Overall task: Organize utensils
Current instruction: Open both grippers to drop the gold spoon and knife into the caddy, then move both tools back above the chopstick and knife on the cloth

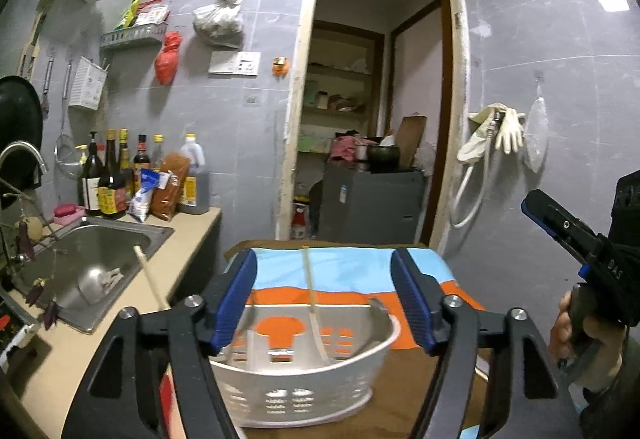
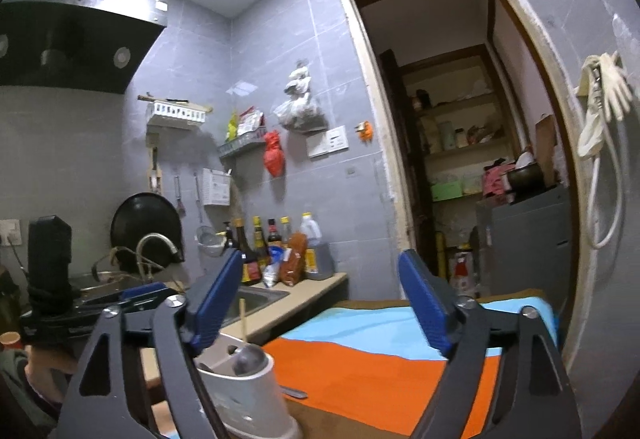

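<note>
Both grippers hang with fingers spread apart, gripping nothing. The left gripper [image 1: 324, 303] hovers over the white basket [image 1: 304, 379], where a chopstick [image 1: 310, 279] and spoon [image 1: 372, 331] lean; the right gripper [image 2: 320, 303] sits just beside it.

Surface: brown wooden surface [image 1: 416, 395]
Cover: orange-and-blue cloth [image 1: 352, 271], far part
Near: white slotted plastic basket [image 1: 304, 387]
Right of basket: dark flat utensil [image 2: 294, 393]

A white plastic utensil basket [image 1: 304, 375] with slotted walls stands upright on the orange and blue cloth [image 1: 352, 279]. Inside it a pale wooden chopstick [image 1: 310, 287] leans up past the rim, beside a metal spoon [image 1: 372, 323] resting tilted against the right wall
</note>
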A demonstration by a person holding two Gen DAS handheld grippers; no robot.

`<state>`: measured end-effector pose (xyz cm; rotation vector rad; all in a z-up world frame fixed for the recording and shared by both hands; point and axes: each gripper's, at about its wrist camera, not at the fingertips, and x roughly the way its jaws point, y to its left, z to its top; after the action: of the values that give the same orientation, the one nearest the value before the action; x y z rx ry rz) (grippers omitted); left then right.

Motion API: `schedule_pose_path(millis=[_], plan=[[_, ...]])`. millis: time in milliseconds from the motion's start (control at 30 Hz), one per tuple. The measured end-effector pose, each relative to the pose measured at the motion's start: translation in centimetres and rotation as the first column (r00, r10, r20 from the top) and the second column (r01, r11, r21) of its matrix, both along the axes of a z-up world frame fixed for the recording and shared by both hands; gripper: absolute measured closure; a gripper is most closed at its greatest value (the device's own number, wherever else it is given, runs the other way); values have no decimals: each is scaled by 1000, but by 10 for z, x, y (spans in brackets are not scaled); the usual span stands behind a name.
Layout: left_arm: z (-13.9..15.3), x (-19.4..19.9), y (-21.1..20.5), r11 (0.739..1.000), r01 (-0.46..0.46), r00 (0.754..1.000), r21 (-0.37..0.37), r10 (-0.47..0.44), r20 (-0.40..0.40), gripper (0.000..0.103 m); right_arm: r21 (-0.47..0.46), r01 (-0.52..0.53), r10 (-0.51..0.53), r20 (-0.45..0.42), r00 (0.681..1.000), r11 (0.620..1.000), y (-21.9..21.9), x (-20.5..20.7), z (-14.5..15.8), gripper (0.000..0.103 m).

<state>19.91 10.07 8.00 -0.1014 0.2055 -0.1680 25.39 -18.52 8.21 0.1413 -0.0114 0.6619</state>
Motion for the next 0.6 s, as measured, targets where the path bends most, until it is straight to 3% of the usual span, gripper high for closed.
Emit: schedule_pose_path(millis=[133, 400, 600], plan=[[-2, -6, -11, 1000, 9, 1000, -14, -9, 4, 22, -32, 12, -12, -13, 1000, 999, -16, 4, 2, 7], [-22, -20, -34, 996, -81, 997, 31, 81, 4, 10, -111, -47, 28, -162, 986, 993, -27, 48, -20, 6], [-44, -22, -61, 998, -67, 997, 6, 67, -26, 9, -194, -85, 32, -259, 965, 977, -36, 72, -45, 6]])
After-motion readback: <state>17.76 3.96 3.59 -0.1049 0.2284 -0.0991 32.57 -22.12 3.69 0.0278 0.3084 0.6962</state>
